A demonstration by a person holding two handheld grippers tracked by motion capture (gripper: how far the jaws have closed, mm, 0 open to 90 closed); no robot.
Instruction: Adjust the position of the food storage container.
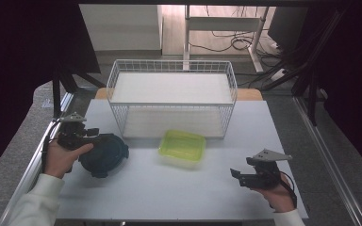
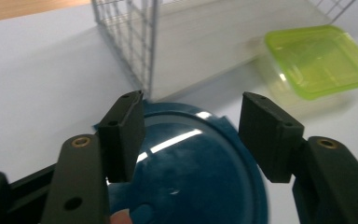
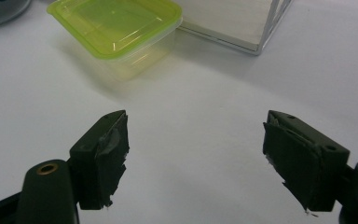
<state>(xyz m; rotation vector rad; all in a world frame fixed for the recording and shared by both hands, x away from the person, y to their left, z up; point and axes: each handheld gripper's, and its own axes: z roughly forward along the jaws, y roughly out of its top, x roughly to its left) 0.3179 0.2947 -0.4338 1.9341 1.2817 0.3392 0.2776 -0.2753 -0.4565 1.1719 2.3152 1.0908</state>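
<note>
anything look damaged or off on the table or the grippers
The right gripper has worn pads: their covering looks torn and ragged at the edges. Otherwise nothing stands out; the green-lidded container, the blue round lid and the wire basket sit level and intact.

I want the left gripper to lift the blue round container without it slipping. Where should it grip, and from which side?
Probably the rim. The blue container is round, with a smooth domed lid too wide for the open left gripper. The gripper hangs just above its near edge, so coming from the person's left, one jaw over and one under the rim looks safest.
</note>
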